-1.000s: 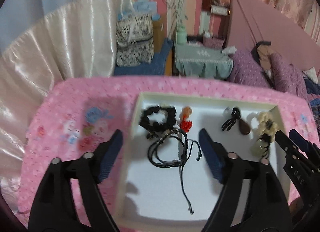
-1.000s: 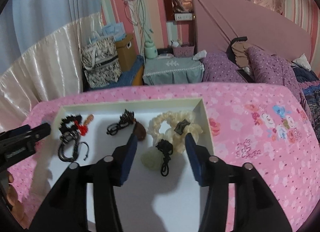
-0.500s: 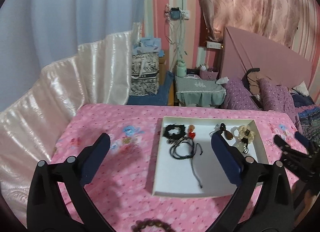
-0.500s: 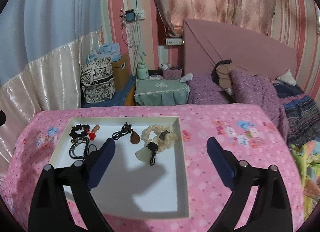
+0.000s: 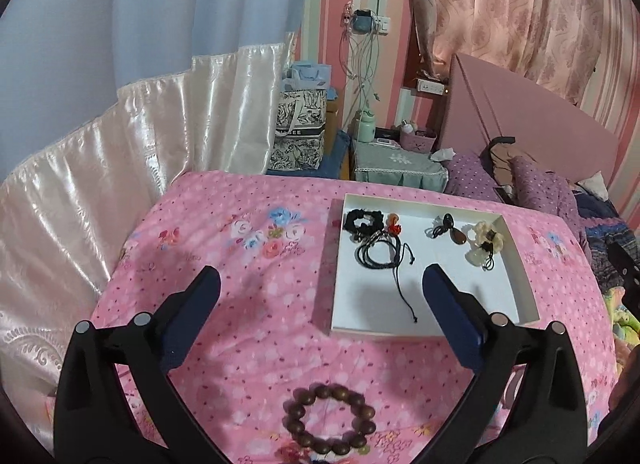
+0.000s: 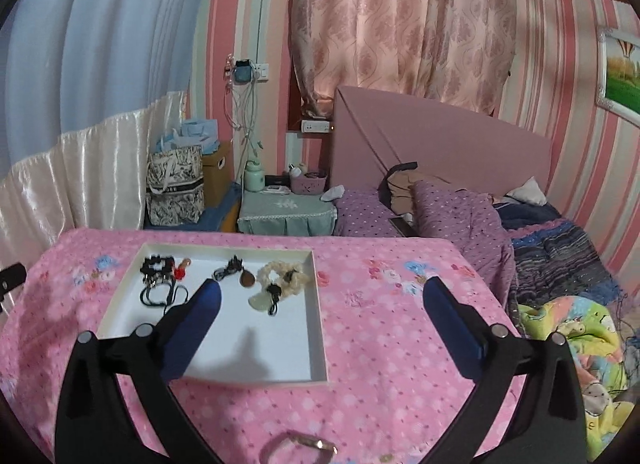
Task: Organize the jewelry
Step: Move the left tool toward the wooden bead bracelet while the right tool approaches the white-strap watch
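A white tray (image 5: 372,304) lies on the pink flowered cloth (image 5: 248,272). Along its far side sit a black ruffled bracelet (image 5: 362,220), a black cord necklace (image 5: 380,254), a red charm (image 5: 394,224), a brown pendant (image 5: 458,238) and a cream flower bracelet (image 5: 486,234). A wooden bead bracelet (image 5: 328,418) rests on the cloth close in front of my left gripper (image 5: 320,276), which is open and empty. My right gripper (image 6: 323,287) hovers over the tray's (image 6: 272,344) right rim, jaws opening, nothing between them. A thin bangle (image 6: 298,446) shows at the bottom edge.
A cream satin curtain (image 5: 100,192) hangs along the cloth's left side. Beyond the far edge are a patterned tote bag (image 6: 176,188), a covered nightstand (image 6: 286,212) and a bed with purple pillows (image 6: 452,216). A colourful blanket (image 6: 576,328) lies to the right.
Both grippers have drawn back and up from the tray, and their jaws have spread wider. The wooden bead bracelet and the bangle have come into view near the front.
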`<state>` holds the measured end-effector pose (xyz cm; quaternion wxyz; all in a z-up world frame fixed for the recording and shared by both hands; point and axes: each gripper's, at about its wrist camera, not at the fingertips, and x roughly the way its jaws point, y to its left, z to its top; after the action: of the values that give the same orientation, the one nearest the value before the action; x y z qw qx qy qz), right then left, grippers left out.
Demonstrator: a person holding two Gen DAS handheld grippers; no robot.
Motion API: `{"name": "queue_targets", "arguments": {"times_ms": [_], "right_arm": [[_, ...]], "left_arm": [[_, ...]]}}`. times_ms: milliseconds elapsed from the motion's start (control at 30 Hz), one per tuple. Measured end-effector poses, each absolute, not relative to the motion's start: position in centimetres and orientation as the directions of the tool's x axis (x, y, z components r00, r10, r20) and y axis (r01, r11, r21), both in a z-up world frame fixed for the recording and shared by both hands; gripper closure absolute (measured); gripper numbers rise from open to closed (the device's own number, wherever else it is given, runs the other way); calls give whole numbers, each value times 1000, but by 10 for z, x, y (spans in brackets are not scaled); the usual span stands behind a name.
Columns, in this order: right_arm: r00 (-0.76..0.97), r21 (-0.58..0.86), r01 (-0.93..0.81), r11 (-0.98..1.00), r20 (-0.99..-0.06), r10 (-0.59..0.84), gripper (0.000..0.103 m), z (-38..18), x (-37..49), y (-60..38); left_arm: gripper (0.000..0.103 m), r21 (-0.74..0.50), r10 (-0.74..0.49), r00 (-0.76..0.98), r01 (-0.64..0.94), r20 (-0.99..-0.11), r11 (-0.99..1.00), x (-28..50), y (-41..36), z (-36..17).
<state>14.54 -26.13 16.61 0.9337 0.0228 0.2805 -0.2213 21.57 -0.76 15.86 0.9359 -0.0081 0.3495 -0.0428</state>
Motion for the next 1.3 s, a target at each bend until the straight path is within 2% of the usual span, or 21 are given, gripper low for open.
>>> {"name": "queue_targets", "arguments": {"times_ms": [267, 500, 633, 1167, 1300], "right_arm": [[711, -87, 458, 885, -561, -424, 2, 141, 127, -252], [688, -75, 415, 907, -626, -366, 2, 114, 114, -246], [681, -85, 431, 899, -623, -385, 2, 106, 105, -245], [627, -28, 434, 901, -708, -324, 3, 58, 90, -251], [610, -32, 429, 903, -727, -316, 16, 48, 92, -254]], "left_arm": [[3, -17, -75, 764, 84, -641, 996, 189, 2, 145], [3, 0, -75, 753, 100, -653, 995, 176, 12, 126], [3, -10, -92, 729, 116, -678, 993, 172, 15, 114], [3, -13, -93, 620, 133, -779, 991, 176, 21, 50], [4, -21, -102, 600, 140, -793, 990, 181, 20, 40]]}}
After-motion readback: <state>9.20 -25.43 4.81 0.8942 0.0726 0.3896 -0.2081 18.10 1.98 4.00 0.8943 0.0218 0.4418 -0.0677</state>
